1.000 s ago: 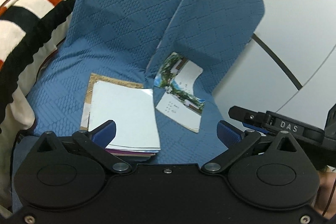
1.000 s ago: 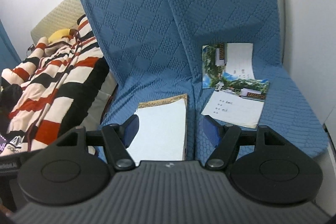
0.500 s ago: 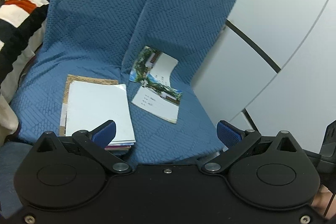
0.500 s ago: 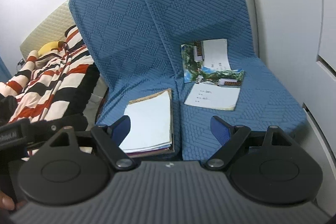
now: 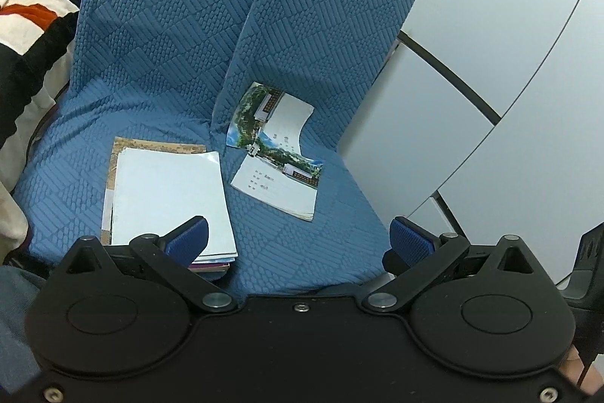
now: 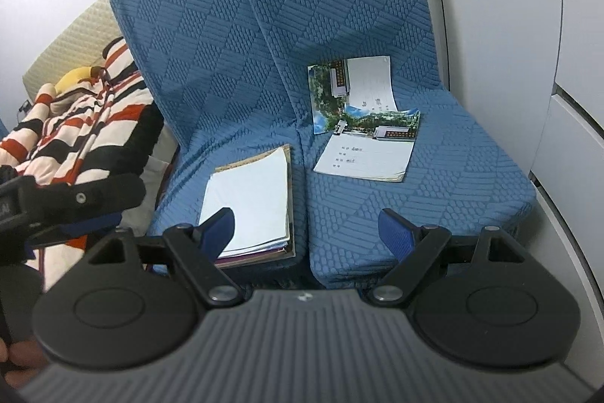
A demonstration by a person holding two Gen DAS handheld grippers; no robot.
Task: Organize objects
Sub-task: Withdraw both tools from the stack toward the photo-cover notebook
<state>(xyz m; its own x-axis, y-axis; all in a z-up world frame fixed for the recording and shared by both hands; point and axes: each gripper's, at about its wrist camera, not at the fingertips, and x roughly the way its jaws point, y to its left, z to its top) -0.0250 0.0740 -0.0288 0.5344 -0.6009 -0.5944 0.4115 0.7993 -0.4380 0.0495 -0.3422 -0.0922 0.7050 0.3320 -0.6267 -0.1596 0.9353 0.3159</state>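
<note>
Both claws, left claw (image 5: 298, 237) & right claw (image 6: 305, 227), gaped empty w/ nothing pinched; best to slide one pad under top booklet (image 6: 368, 153), then lift onto stack (image 6: 249, 199).

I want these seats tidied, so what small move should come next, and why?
Probably bring the right gripper, open and empty, toward the flat booklet on the right seat; it and the booklet leaning behind it lie apart from the stack on the left seat.

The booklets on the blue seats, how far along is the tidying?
Done: a stack of books lies squared up on the left seat. In hand: nothing; the left gripper and right gripper are both open and empty. Left: the two photo booklets overlap loosely on the right seat.
</note>
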